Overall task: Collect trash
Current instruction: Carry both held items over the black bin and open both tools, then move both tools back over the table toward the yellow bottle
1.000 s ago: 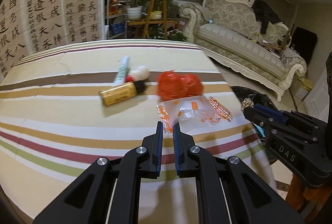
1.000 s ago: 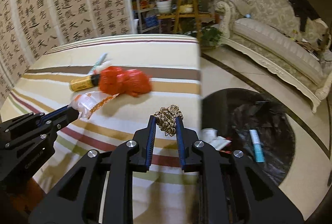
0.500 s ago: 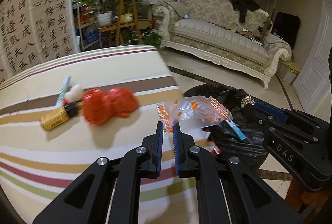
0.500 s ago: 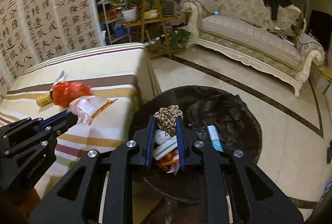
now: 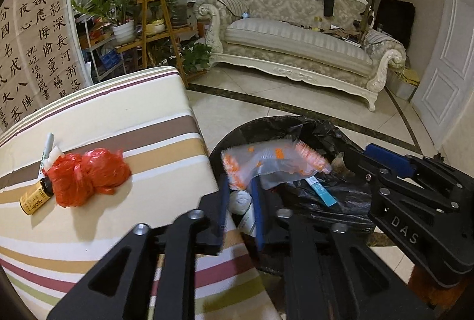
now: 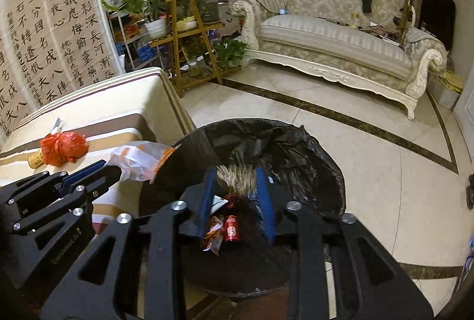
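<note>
My left gripper (image 5: 240, 186) is open over the near rim of the black-lined trash bin (image 5: 311, 127); the clear orange-printed wrapper (image 5: 272, 163) is blurred just above its fingertips. My right gripper (image 6: 235, 181) is open over the bin (image 6: 296, 148), with the blurred gold tangle (image 6: 235, 176) between its fingertips. A red plastic bag (image 5: 86, 175), a yellow bottle (image 5: 34, 197) and a green-white tube (image 5: 47, 146) lie on the striped table (image 5: 118, 118).
The bin holds a blue tube (image 5: 321, 191), white items (image 5: 241, 200) and a red can (image 6: 232, 228). A sofa (image 5: 296, 35) and a plant stand (image 5: 154, 24) are beyond, across tiled floor. A calligraphy screen (image 5: 38, 24) is at left.
Both grippers moved right from the table to over the bin. Both sets of jaws have opened; the wrapper and the gold tangle are blurred and coming loose.
</note>
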